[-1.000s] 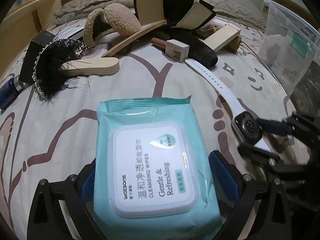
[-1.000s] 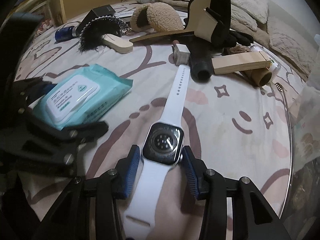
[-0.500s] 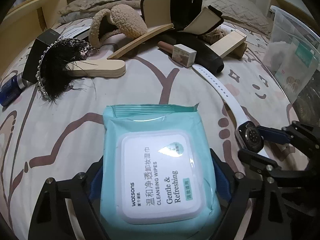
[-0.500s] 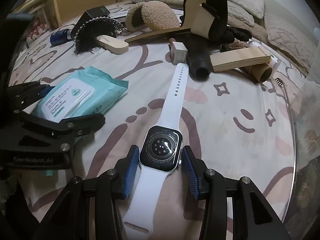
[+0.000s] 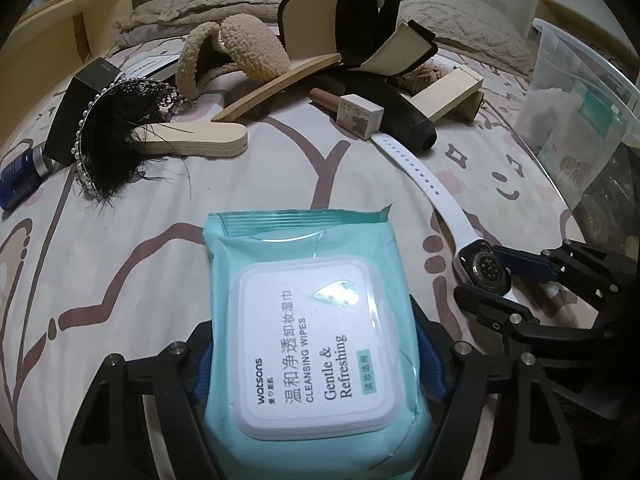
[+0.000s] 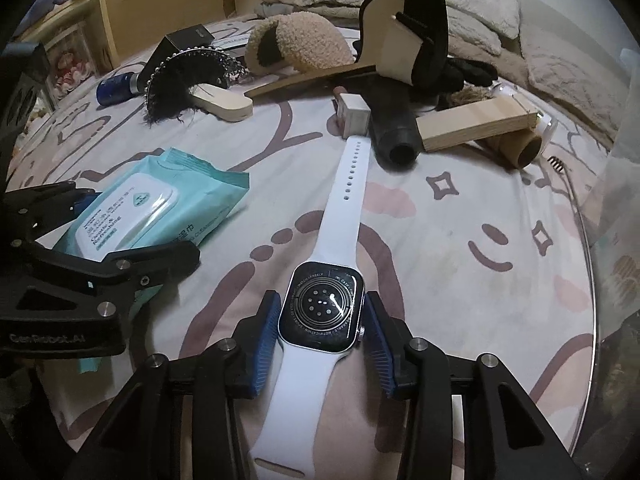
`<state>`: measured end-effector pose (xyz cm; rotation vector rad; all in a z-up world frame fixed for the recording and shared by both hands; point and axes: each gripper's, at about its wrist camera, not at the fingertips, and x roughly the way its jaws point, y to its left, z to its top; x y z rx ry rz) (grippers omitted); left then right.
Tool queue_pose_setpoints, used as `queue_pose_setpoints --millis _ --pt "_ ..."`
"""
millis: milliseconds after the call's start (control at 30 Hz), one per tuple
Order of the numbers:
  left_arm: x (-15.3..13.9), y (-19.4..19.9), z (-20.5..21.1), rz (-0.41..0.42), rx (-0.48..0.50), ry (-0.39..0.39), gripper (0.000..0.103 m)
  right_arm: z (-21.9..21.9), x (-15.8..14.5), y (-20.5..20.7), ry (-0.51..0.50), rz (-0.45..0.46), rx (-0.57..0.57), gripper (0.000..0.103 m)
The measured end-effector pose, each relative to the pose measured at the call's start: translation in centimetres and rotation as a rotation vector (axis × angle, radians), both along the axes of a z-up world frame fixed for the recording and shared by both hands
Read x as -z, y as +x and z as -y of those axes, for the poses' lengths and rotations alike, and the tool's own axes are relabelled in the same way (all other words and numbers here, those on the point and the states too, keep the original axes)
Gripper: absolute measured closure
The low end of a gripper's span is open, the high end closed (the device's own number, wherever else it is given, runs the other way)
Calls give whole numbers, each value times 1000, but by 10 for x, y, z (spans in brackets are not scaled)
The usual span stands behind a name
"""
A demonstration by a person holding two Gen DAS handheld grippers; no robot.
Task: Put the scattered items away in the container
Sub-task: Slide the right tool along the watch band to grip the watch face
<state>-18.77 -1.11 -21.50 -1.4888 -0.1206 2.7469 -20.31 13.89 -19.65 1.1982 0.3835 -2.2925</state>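
A teal pack of cleansing wipes [image 5: 312,320] lies on the patterned bedspread between the jaws of my left gripper [image 5: 316,356]. Those jaws are closing, and the blue pads meet the pack's two sides. A white smartwatch [image 6: 322,308] lies face down with its strap stretched out. My right gripper [image 6: 322,320] is closing on it, its pads against both sides of the case. The left wrist view also shows the smartwatch [image 5: 484,270] and the right gripper [image 5: 500,284]; the right wrist view shows the wipes pack [image 6: 160,216]. A clear plastic container [image 5: 580,80] stands at the right edge.
Further back lie a fuzzy beige slipper [image 5: 236,52], wooden pieces [image 5: 200,144], a black feathered headband [image 5: 116,136], a small white box [image 5: 360,114], a black tube [image 5: 404,120], a blue bottle [image 5: 20,180] and a black box [image 5: 76,108]. A wooden shelf [image 5: 60,36] borders the left.
The left gripper's jaws have narrowed in onto the sides of the wipes pack. The right gripper's pads have drawn slightly closer on the watch case. Neither hand has shifted place.
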Motion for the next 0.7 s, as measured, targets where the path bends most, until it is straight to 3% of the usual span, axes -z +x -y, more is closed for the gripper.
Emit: queue_pose_setpoints --millis 700 --pt "-22 8 8 -84 -32 60 26 -23 -35 7 -118 -67 68 61"
